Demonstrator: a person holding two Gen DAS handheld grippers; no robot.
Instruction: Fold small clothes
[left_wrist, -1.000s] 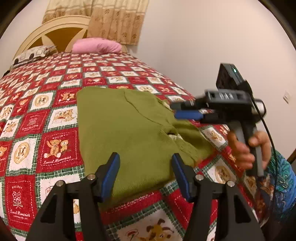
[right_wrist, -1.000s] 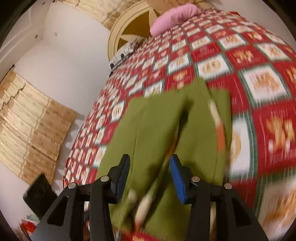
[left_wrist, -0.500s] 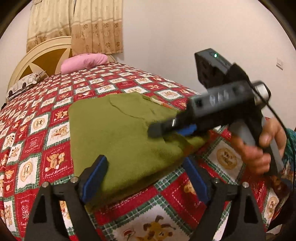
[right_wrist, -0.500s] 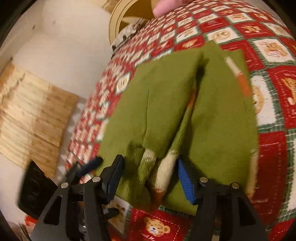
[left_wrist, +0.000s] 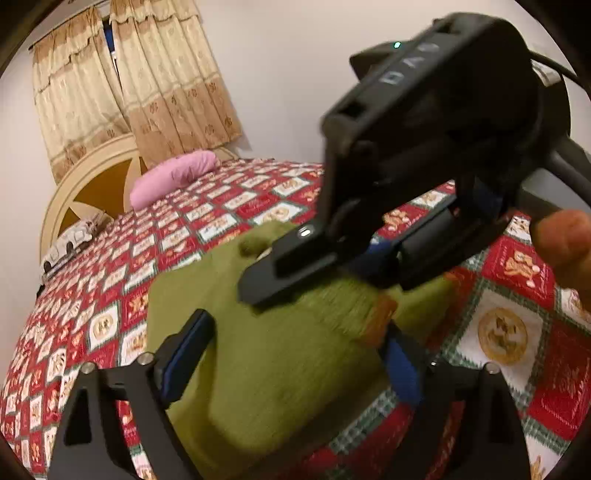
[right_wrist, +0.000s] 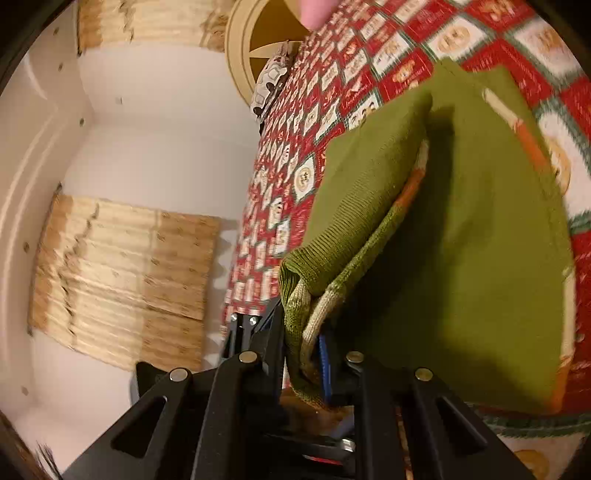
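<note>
- Here the right gripper is clamped on the ribbed hem of the green sweater, lifting that layer: a fold is under way, I judge.
- Nearby, the left gripper stands wide, its fingers straddling the sweater's near edge.
- Beyond the sweater, the patchwork quilt runs to a pink pillow.
- Next: carry the hem across, lay it flat.

The left claw has matte black angular arms with blue pads on their inner faces and silver screw heads at the joints. The right claw shares that black frame, with blue ribbed pads and round silver screws. Behind it sit a black housing with white lettering, a green light, a black cable and bare skin.
</note>
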